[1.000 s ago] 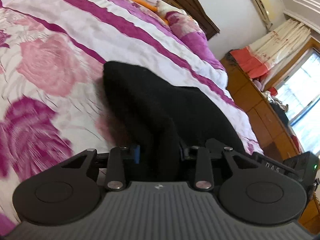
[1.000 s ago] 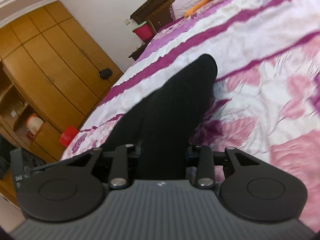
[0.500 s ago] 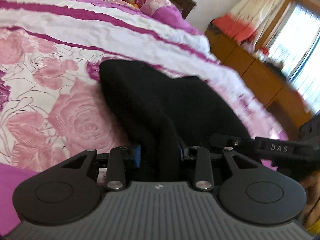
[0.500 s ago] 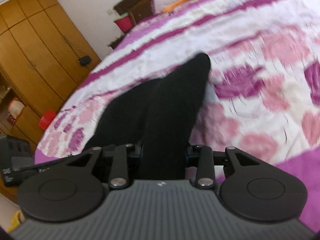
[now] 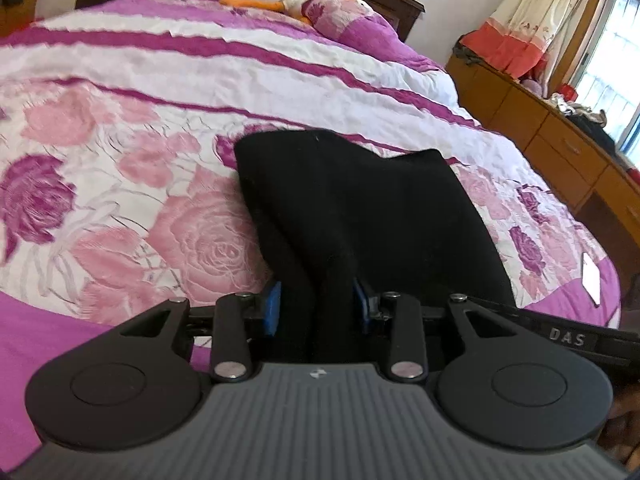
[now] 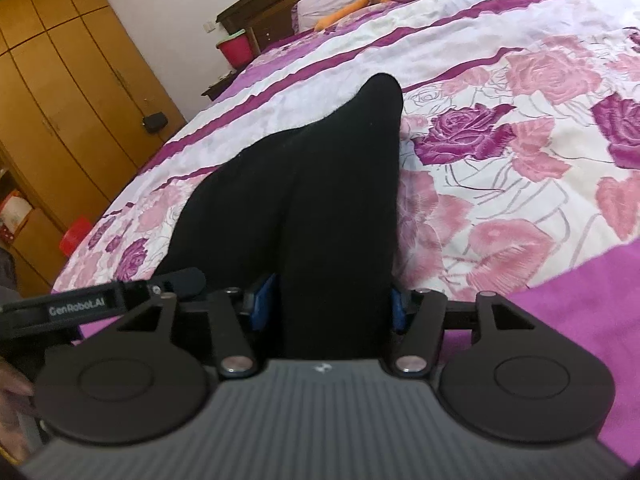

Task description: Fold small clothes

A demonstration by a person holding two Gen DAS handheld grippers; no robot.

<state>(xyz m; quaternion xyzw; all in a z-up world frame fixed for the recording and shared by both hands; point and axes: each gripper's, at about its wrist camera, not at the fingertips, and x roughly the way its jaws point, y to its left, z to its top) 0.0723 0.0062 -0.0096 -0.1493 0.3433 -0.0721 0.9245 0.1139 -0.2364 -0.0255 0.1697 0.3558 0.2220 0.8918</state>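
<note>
- Left gripper (image 5: 316,306): its blue pads (image 5: 273,307) pinch a bunched edge of the black garment (image 5: 360,208), which fills the gap between them. The cloth runs straight ahead from the fingers, away over the bed (image 5: 120,184), and fans out wider toward its far edge.
- The garment lies draped on the floral bedspread near the bed's near edge, well short of the pillows (image 5: 344,16). In the left view its long axis points along the fingers' own line, with the far edge resting on the cover.
- Right gripper (image 6: 326,304): the jaws are opening, with the garment (image 6: 320,184) between them. The left pad (image 6: 262,300) appears to stand clear of the cloth, and the right pad (image 6: 398,306) is at the cloth's edge, so I judge the hold here to be letting go.
- In the right view the cloth tapers ahead to a rounded tip (image 6: 380,88) lying on the bedspread (image 6: 520,160), again along the fingers' line.
- The two grippers sit just beside each other at the same near end; each shows at the other view's edge. Both are equally near, so the next move likely turns on the left letting go too, then reaching for the far end.
</note>
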